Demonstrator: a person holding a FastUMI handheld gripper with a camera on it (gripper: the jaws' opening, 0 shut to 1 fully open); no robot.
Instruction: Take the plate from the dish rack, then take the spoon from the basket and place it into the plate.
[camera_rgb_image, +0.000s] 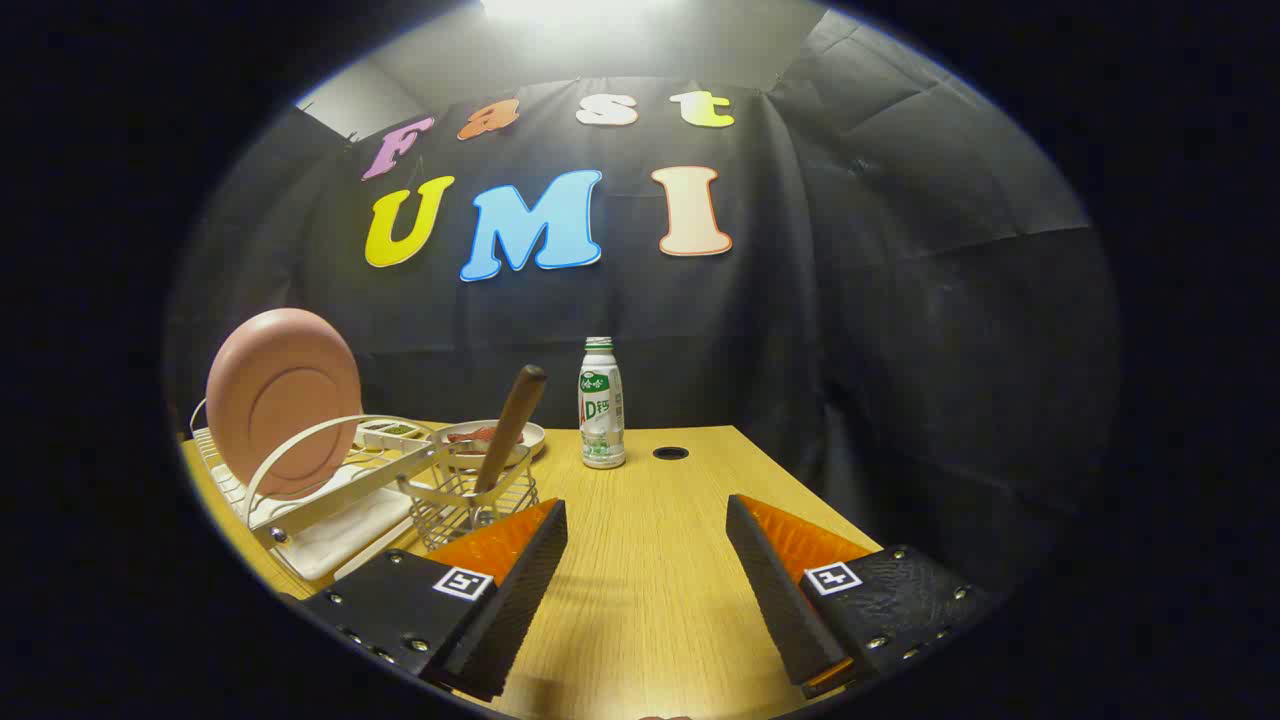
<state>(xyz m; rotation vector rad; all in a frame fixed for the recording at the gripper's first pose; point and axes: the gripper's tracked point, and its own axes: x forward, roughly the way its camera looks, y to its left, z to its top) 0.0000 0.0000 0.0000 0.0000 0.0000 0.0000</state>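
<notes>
While the plate (283, 400) is standing on edge in the dish rack (330, 495) at the table's left edge, the first step is clearly not yet begun, and here is the claw (646, 515) with its fingers spread wide and nothing between them, hovering over bare wood near the table's (650, 590) front edge. To do this well, I'd judge the claw needs to swing left and rise, coming at the plate's upper rim so one finger goes in front and one behind, then lift straight up out of the slots so the rim doesn't catch the rack's curved hoop. The plate sits well off to the left of the fingers and beyond them, higher than their tips. The spoon (510, 425), handle up and leaning, stands in the wire basket (470, 505) hung on the rack's near corner, just ahead of the left finger. Further back a bottle (602, 405) stands near the table's far edge, well apart from the claw, with a bowl (495, 437) behind the basket.
</notes>
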